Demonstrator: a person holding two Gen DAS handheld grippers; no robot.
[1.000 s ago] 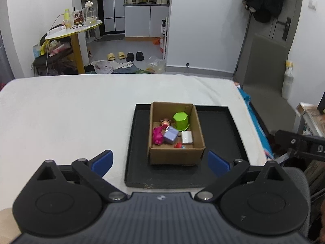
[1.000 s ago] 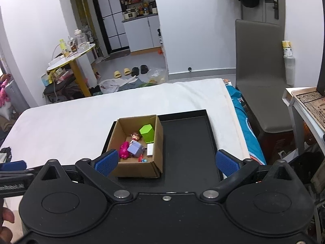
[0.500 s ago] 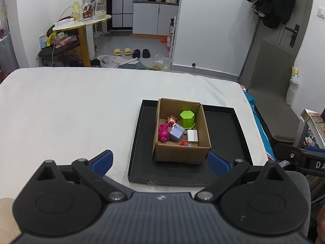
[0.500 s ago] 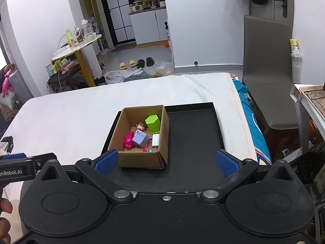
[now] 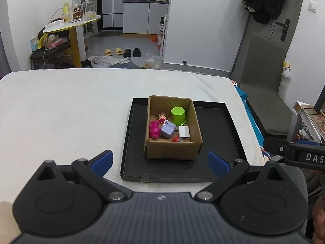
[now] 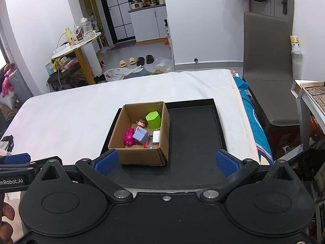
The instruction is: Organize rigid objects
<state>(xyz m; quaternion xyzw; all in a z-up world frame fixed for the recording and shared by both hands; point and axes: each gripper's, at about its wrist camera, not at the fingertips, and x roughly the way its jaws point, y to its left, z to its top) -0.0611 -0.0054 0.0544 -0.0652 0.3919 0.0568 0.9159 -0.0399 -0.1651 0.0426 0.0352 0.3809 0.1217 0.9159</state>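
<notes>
Holding both sets of tongs back at the near edge, we have the left tongs [image 5: 160, 160] and the right tongs [image 6: 165, 162] spread wide apart with nothing between their blue pads. We judge they are kept high and clear so each camera can take in the whole cardboard box [image 5: 172, 148], which we use as our landmark.

The box sits inside a shallow black tray [image 5: 219, 134], pushed toward the tray's left half, so the tray floor to the right of the box is bare. The tray lies on the white-covered surface [image 5: 71, 111]. The box's long axis runs from us toward the far wall, and its open top faces up.

All the small rigid things lie within the box. A green hexagonal cup [image 5: 178, 115] stands mouth-down near the box's far right corner. A small doll figure [image 5: 162, 118] lies just left of the cup. A lilac block [image 5: 167, 129] sits mid-box, tilted, touching a magenta toy [image 5: 154, 129] against the box's left wall. A white rectangular piece [image 5: 184, 132] lies flat along the right wall, its long axis parallel to the box's. A small red piece [image 5: 175, 139] rests by the near wall.

This fits either things gathered into the box, or things waiting to be laid out on the tray.
</notes>
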